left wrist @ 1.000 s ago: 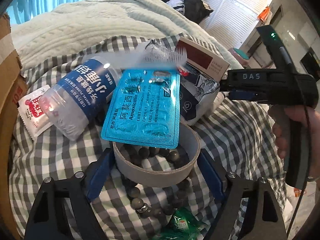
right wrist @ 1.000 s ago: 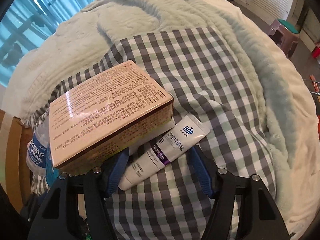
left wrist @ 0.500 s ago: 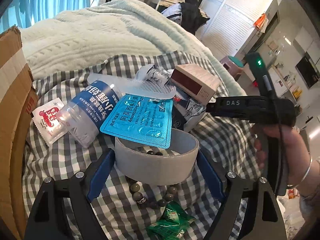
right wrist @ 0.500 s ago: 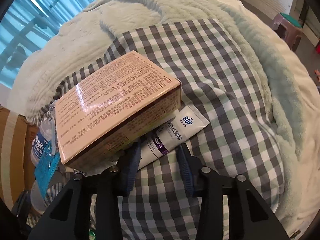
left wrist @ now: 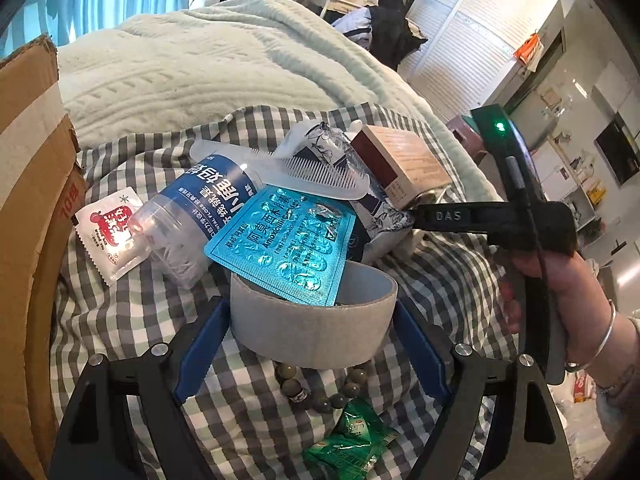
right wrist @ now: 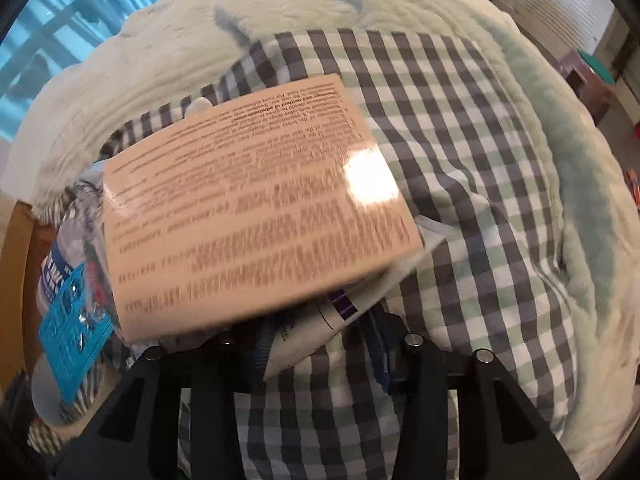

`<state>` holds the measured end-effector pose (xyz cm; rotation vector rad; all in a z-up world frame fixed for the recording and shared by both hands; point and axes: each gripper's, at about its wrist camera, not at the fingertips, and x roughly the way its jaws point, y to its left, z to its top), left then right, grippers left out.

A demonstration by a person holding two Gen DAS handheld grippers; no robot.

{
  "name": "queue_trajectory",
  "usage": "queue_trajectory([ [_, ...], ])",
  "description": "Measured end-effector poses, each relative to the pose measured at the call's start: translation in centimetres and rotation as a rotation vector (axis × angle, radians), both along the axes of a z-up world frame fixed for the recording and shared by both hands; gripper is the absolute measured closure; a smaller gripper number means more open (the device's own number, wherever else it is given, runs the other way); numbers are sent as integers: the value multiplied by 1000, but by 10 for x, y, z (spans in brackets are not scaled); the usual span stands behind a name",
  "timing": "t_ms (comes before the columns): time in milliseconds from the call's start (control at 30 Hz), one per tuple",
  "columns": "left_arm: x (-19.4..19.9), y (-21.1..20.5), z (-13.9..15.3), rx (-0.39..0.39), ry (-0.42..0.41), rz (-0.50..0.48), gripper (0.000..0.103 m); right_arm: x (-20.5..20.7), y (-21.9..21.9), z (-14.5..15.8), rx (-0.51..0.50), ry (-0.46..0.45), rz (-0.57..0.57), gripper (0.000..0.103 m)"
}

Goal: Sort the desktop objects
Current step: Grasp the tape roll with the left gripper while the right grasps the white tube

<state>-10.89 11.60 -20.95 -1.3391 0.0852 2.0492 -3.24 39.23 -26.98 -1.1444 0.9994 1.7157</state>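
My left gripper (left wrist: 312, 336) is shut on a grey ring-shaped band (left wrist: 312, 328) and holds it above the checked cloth (left wrist: 120, 320). A blue blister pack (left wrist: 288, 248) leans on the band's rim. A bead bracelet (left wrist: 320, 392) lies under it. My right gripper (right wrist: 320, 344) is shut on a white tube (right wrist: 308, 340), which lies under a pink box (right wrist: 256, 216). The box also shows in the left wrist view (left wrist: 404, 164), with the right gripper's body beside it.
A clear jar with a blue label (left wrist: 200, 216), a comb (left wrist: 320, 172), a red-and-white sachet (left wrist: 108, 232), a patterned pouch (left wrist: 380, 216) and green packets (left wrist: 352, 440) lie on the cloth. A cardboard box (left wrist: 28, 184) stands at left. A pale green blanket (left wrist: 200, 72) lies behind.
My left gripper has lifted the grey band off the bracelet and pulled back. My right gripper has closed on the white tube and the pink box has tilted up over it.
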Motion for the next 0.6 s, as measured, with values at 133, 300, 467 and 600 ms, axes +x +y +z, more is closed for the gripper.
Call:
queue_trajectory([
  [133, 3, 0, 2, 2, 4, -12, 17, 8, -10, 13, 24, 3, 24, 73],
  [300, 13, -2, 14, 27, 5, -25, 18, 22, -36, 34, 39, 16, 53, 75],
  [467, 30, -3, 27, 36, 34, -61, 19, 20, -58, 54, 54, 52, 59, 79],
  [600, 39, -9, 34, 37, 49, -62, 19, 18, -81, 66, 86, 56, 92, 83],
])
